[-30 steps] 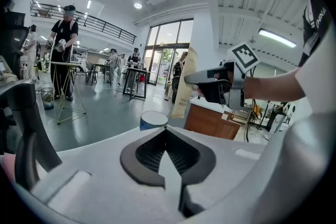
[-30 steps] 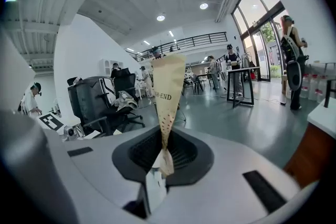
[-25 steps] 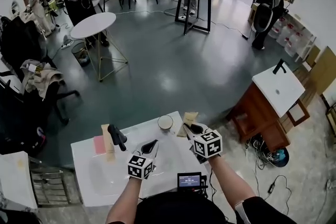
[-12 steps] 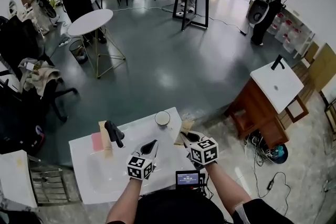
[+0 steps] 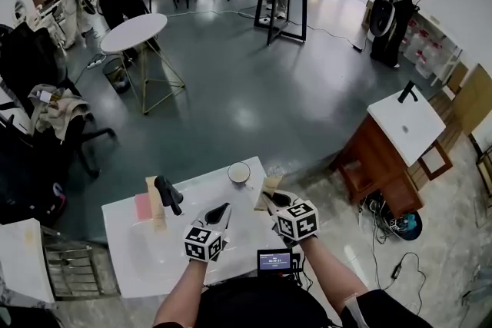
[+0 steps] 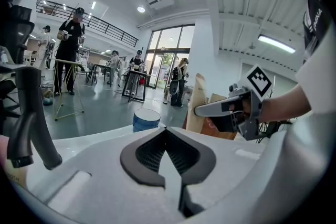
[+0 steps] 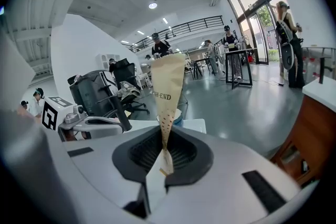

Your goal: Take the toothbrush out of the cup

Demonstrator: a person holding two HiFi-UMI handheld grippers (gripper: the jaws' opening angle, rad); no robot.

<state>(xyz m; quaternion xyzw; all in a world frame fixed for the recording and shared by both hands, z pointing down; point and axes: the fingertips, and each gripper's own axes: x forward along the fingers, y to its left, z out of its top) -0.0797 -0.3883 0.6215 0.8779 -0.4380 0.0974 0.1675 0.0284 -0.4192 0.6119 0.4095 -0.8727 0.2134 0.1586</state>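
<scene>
Right gripper view: right claw (image 7: 165, 136) pinched narrow on the paper-sleeved toothbrush (image 7: 167, 86) (sleeve only, brush itself unseen), held upright, likely to clear the rim. Head view alone shows the cup (image 5: 239, 173) at the claw's 11 o'clock on the tabletop (image 5: 238, 236), apparently empty. Left claw (image 6: 166, 131) is closed on nothing, idle.

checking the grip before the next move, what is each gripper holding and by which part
The right gripper pinches a beige paper packet by its narrow lower end. The left gripper holds nothing.
</scene>
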